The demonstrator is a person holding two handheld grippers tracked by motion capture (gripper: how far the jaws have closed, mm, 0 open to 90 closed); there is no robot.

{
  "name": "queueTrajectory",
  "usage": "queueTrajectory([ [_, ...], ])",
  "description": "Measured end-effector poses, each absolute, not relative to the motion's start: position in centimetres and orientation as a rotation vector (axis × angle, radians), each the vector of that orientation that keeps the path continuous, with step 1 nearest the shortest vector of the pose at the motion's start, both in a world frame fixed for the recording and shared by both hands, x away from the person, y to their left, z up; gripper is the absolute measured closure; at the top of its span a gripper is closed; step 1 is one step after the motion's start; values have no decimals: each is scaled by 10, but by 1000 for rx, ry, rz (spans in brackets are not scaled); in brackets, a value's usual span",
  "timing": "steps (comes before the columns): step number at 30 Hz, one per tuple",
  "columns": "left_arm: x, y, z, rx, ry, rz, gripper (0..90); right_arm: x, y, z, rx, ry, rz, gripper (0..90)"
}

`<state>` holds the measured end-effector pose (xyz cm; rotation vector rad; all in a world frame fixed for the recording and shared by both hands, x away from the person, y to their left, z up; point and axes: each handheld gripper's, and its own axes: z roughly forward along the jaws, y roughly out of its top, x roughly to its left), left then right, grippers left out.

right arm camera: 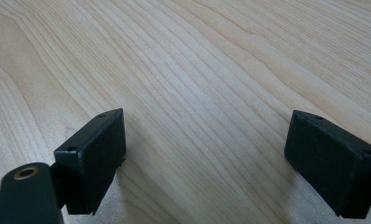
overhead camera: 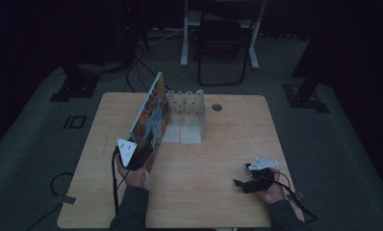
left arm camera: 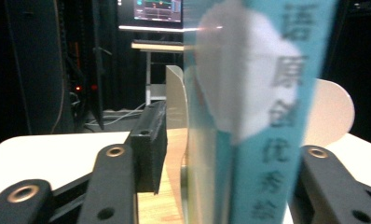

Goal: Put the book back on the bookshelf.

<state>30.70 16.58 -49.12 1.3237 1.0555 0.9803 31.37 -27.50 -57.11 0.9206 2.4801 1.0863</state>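
Behind the book (overhead camera: 150, 120) between the parted, unclamped left gripper (overhead camera: 140, 156), a white rack (overhead camera: 187, 113); right gripper (right arm camera: 207, 158) wide open, empty.

- Your left gripper (overhead camera: 142, 156) stands at the near-left, jaws apart around the tilted book (overhead camera: 150, 120); the book walls off the way rightward.
- Just right of the book, the white rack (overhead camera: 187, 115) blocks the far centre.
- Right half of the table (overhead camera: 237, 139): bare wood around your right gripper (overhead camera: 241, 182), jaws wide.
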Motion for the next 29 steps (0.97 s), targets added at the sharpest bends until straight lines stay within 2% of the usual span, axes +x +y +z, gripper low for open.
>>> queueTrajectory([
  [15,293,178,-490,1347,1052,905,358,314,-275,-571,920,2480,1086,121],
  [29,271,195,-496,1387,1063,877,335,314,-275,-571,919,2480,1087,121],
])
